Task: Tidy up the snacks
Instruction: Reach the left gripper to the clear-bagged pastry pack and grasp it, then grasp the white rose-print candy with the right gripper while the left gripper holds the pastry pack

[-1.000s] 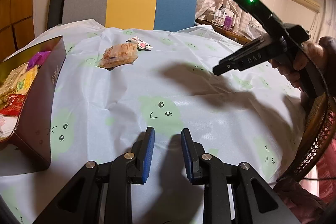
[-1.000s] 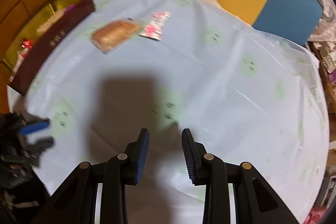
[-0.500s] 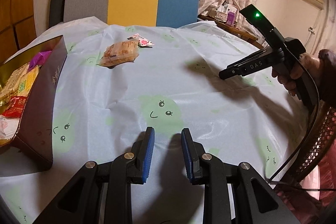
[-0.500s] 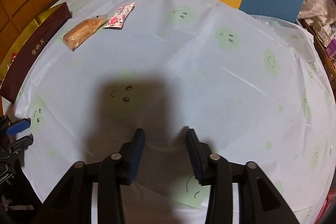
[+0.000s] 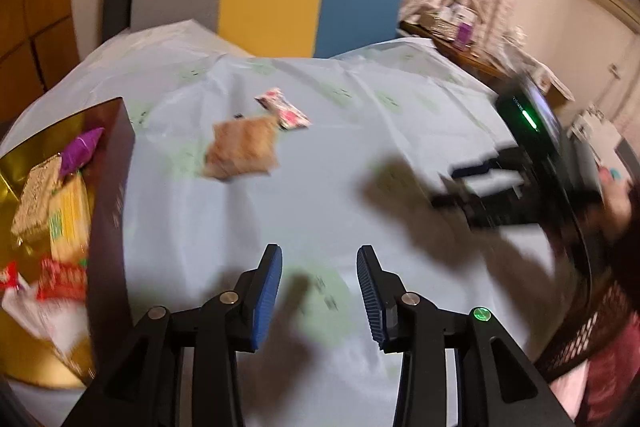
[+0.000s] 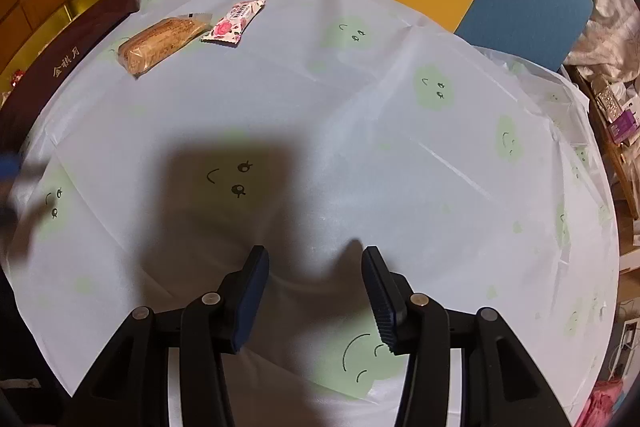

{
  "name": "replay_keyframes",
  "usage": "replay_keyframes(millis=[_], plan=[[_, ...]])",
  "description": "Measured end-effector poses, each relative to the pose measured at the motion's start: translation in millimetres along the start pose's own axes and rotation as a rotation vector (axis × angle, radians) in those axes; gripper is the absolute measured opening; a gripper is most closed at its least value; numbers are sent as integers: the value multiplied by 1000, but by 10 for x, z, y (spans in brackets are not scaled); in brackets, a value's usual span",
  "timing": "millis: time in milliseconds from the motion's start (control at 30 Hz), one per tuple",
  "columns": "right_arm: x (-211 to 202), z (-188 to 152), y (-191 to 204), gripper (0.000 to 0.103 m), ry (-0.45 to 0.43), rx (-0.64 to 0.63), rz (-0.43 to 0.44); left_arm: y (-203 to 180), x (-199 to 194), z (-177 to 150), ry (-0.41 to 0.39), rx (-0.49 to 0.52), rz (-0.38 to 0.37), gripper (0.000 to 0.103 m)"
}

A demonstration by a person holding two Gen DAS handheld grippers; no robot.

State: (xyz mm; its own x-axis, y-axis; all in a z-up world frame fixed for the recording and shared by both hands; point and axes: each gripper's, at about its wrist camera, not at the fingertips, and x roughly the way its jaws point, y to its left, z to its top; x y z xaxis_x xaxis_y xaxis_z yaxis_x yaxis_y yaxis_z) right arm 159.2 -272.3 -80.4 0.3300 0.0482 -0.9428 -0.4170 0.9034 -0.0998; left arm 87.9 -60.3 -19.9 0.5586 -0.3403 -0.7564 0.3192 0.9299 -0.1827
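We hold the left gripper [image 5: 319, 291] and right gripper [image 6: 315, 295] half open and empty above the table [image 6: 360, 155]. Two snacks, a biscuit pack [image 6: 162, 39] and a pink sweet [image 6: 236, 21], lie far left beside the box [image 6: 68, 55]. Next, we judge, comes reaching for one.

Left wrist view: motion-blurred throughout.
Right gripper [image 5: 460, 187]: smeared in the left wrist view; finger spacing unreadable there.
Hand [image 5: 616, 199]: cut off by the right edge, blurred.
Box [image 5: 116, 187]: left part cut off by the picture's edge; the packets [image 5: 60, 211] inside are blurred, labels illegible.
Left gripper [image 6: 10, 183]: in the right wrist view only a blue-and-dark smear at the left edge.
Shelf clutter [image 6: 618, 115]: too small to identify.
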Motion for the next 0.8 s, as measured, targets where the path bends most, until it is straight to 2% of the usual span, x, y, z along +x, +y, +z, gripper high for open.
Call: replay_keyframes(millis=[133, 300, 367, 467, 567, 700, 733, 767, 800], plan=[[-25, -4, -7, 49, 3, -9, -11, 262, 200, 419, 46, -90, 34, 40], [-76, -53, 36, 49, 5, -17, -19, 450, 496, 763, 67, -108, 60, 54], [-71, -49, 37, 49, 6, -17, -21, 488, 606, 826, 82, -104, 63, 59], [-5, 3, 14, 49, 8, -20, -21, 525, 784, 909, 105, -85, 81, 60], [-16, -10, 19, 49, 8, -20, -21, 484, 928, 978, 124, -28, 94, 67], [-19, -17, 17, 49, 7, -21, -21, 495, 1126, 1000, 173, 3, 117, 67], [-19, -17, 17, 49, 7, -21, -21, 494, 1151, 985, 176, 13, 125, 66], [-18, -18, 16, 49, 7, -22, -21, 485, 1169, 965, 180, 27, 138, 60], [-18, -17, 16, 49, 7, -22, -22, 474, 1183, 938, 181, 44, 152, 60]])
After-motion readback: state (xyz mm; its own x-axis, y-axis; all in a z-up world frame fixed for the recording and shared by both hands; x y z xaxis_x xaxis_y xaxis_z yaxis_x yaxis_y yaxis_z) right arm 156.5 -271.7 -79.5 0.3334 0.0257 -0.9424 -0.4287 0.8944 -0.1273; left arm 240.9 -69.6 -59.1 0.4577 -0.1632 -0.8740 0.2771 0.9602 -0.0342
